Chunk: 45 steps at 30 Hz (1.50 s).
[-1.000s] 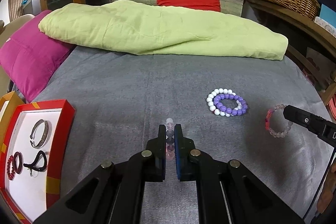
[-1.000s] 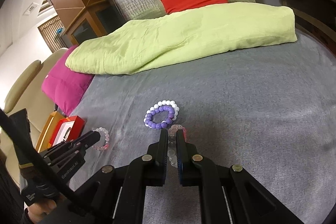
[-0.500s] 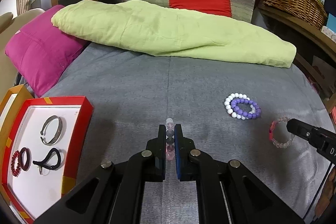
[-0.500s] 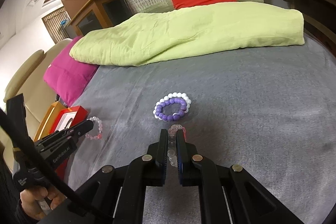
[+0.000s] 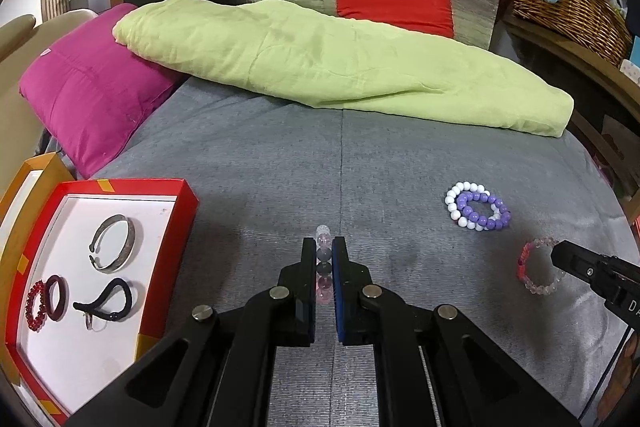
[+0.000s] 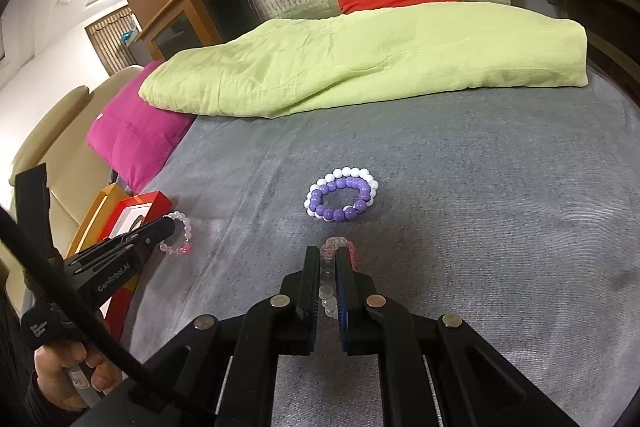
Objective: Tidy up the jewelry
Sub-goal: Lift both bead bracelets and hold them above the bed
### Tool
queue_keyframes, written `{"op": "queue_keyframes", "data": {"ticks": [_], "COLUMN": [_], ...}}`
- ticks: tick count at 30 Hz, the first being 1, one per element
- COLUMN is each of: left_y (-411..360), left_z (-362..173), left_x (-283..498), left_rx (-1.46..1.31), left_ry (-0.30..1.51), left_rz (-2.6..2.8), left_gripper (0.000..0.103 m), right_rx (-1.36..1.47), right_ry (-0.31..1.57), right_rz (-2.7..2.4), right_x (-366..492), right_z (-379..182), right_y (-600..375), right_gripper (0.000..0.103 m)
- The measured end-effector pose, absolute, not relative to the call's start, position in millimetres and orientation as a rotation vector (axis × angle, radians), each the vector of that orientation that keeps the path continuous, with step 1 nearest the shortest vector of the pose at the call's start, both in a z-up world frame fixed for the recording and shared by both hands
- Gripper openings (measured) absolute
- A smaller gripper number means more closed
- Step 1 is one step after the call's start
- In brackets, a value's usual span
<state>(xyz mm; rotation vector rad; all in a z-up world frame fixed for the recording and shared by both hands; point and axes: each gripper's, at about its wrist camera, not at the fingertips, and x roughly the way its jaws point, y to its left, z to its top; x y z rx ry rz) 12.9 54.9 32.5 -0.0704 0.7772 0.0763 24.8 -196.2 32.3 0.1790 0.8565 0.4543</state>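
Both tools clamp a beaded bracelet each over my bed.
Five pieces fill the red tray (image 5: 168, 251); purple-and-white bracelets (image 5: 478, 206) wait.

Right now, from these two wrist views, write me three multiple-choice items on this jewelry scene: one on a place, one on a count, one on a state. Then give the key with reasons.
1. Where does the purple-and-white bracelet pair lie?
A. in the red tray
B. on the grey bedspread
C. on the green blanket

2. How many beaded bracelets are held in grippers?
A. none
B. one
C. two

3. How does the left gripper stand?
A. shut on a clear-and-pink beaded bracelet
B. wide open and empty
C. shut on a silver bangle

Key: 1 B, the pair rests on the grey bedspread, apart from the red tray. 2 C, the left gripper pinches one clear-and-pink beaded bracelet and the right gripper pinches another pale beaded bracelet. 3 A, beads show between its closed fingers, while the silver bangle lies in the tray.
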Motion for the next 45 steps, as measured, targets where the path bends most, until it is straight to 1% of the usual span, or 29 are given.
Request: {"op": "queue_keyframes", "data": {"ticks": [45], "left_y": [61.3], "left_z": [32.6], "left_x": [11.2], "left_rx": [-0.077], "left_ry": [0.774], "left_rz": [0.089], "left_gripper": [0.007], "right_rx": [0.151], "right_ry": [0.835], "right_rz": [0.467], "right_x": [21.4], "right_z": [37.7], "right_y": [-191.0], "right_gripper": [0.008]}}
